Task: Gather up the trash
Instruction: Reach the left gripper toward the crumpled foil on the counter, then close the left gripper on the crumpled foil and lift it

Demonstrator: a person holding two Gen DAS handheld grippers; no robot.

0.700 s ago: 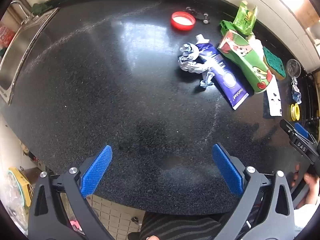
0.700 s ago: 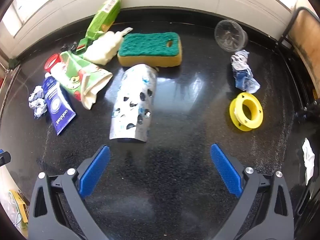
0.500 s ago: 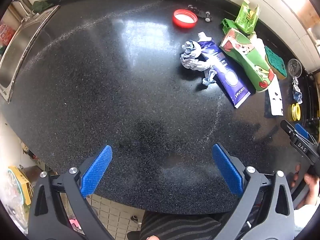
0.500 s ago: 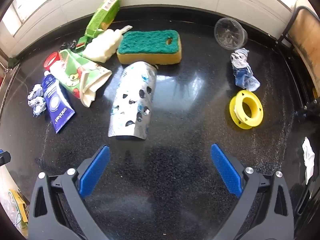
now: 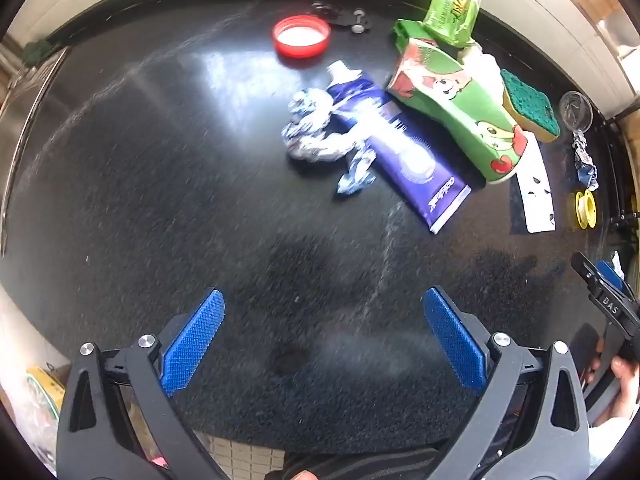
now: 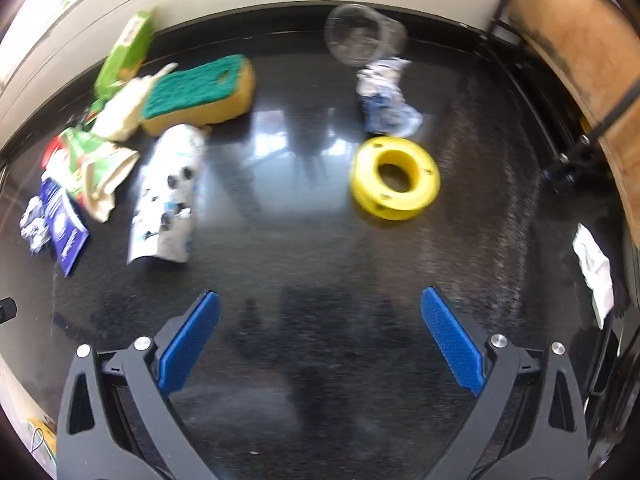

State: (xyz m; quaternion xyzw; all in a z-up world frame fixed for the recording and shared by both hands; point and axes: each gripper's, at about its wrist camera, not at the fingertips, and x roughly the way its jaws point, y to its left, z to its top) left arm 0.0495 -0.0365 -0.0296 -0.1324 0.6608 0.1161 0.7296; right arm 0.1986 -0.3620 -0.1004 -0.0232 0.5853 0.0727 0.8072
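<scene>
Black counter (image 5: 160,184) carries trash along its far side: green carton (image 5: 460,116), purple tube (image 5: 400,152) touching crumpled wrapper (image 5: 316,136), yellow spool (image 6: 394,178); left gripper (image 5: 322,340) and right gripper (image 6: 318,340) both spread wide, holding nothing.

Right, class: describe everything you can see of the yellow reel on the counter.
The yellow reel looks like plastic: a flat ring with a wide round hole and two rims. It lies on its side on the black counter, hole upward, just in front of a crumpled blue-and-white wrapper, possibly touching it. Nothing is wound on it that shows. It sits ahead of the open right tongs.
</scene>
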